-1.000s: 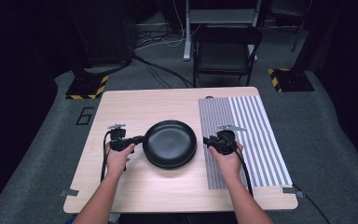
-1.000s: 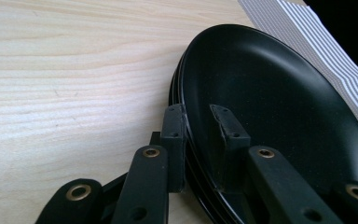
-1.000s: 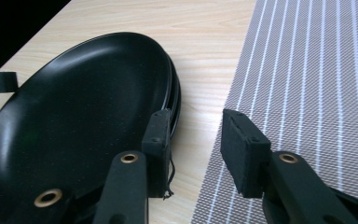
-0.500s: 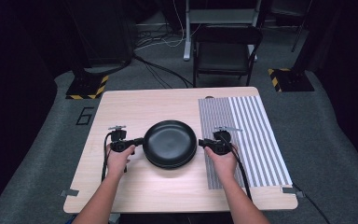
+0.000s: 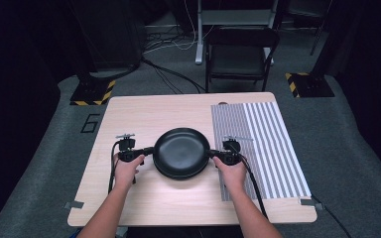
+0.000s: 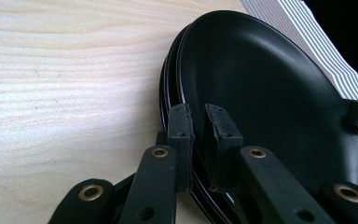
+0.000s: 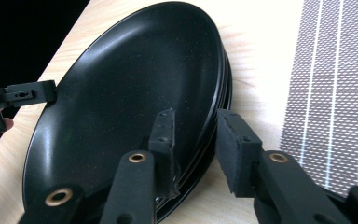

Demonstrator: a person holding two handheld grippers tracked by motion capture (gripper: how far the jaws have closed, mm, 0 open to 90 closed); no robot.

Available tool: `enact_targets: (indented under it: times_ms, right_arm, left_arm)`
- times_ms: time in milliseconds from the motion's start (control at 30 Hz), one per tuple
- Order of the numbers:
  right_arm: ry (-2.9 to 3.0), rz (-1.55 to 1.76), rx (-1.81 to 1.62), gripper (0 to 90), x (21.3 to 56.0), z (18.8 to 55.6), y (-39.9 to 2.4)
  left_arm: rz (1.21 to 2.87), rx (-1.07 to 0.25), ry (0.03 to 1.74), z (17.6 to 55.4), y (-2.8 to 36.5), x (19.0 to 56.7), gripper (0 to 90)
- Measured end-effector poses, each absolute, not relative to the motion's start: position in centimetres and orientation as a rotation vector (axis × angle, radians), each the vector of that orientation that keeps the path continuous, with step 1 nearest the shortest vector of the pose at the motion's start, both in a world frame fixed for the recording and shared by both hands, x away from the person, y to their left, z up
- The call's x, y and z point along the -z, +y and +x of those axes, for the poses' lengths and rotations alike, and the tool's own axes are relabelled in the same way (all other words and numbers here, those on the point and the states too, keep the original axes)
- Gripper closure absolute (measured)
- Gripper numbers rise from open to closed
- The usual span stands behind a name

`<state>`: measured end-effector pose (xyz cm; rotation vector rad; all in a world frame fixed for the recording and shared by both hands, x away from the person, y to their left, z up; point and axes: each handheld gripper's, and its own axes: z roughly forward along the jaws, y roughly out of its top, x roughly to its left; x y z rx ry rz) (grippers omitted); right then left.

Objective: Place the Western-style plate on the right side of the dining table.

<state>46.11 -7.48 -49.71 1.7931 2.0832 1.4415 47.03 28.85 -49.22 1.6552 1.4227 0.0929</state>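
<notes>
A: Which step is this?

B: I'd call it the two-sided grasp of the stack of black plates (image 5: 181,152), which sits low and centre in the high view on the tabletop (image 5: 144,111), its right rim just at the edge of the striped mat (image 5: 263,134). The left tool (image 5: 148,150) is at the stack's left rim; in the left gripper view its pads (image 6: 182,128) are pinched on the top plate's rim (image 6: 196,140), one pad above it and one below.

A: And the other side?

B: The right tool (image 5: 212,153) straddles the opposite rim. Its jaws have just been closing with the rim between them, yet in the right gripper view the outer pad (image 7: 235,140) looks apart from the edge, so I would not call that a grip yet.

A: So the next move?

B: Probably finishing that pinch, then lifting both sides evenly so only the top plate comes away.

A: Materials?

B: The plates are round, shallow, glossy black with thin edges, likely slippery. The tabletop is pale wood grain; the mat is woven, grey and white stripes.
</notes>
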Motion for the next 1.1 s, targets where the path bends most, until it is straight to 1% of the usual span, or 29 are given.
enact_targets:
  times_ms: [67,233,267,467,600,933,1100]
  right_arm:
    - [2.081,1.806,-1.430,70.2,49.8,46.1,-7.4]
    - [2.067,1.852,-1.424,71.2,49.9,46.1,-7.3]
    - [2.058,1.864,-1.409,72.9,49.9,46.0,-7.2]
    - [2.024,1.941,-1.431,75.5,49.8,45.9,-7.4]
    - [2.006,1.971,-1.450,76.1,49.9,45.9,-7.5]
    - [1.968,2.024,-1.497,77.4,49.8,46.4,-8.2]
    - [1.940,2.013,-1.485,78.3,49.5,47.0,-8.5]
  left_arm:
    - [1.653,-0.094,1.424,47.0,28.8,49.2,81.2]
    - [1.643,-0.088,1.423,46.9,28.9,49.4,81.0]
    - [1.632,-0.080,1.431,46.8,28.9,49.4,81.1]
    - [1.638,-0.110,1.444,46.6,28.4,49.3,81.6]
    - [1.651,-0.118,1.442,46.6,28.4,49.2,81.7]
    - [1.622,-0.091,1.451,47.1,27.9,49.5,81.6]
    - [1.625,-0.072,1.459,47.6,27.3,49.7,79.5]
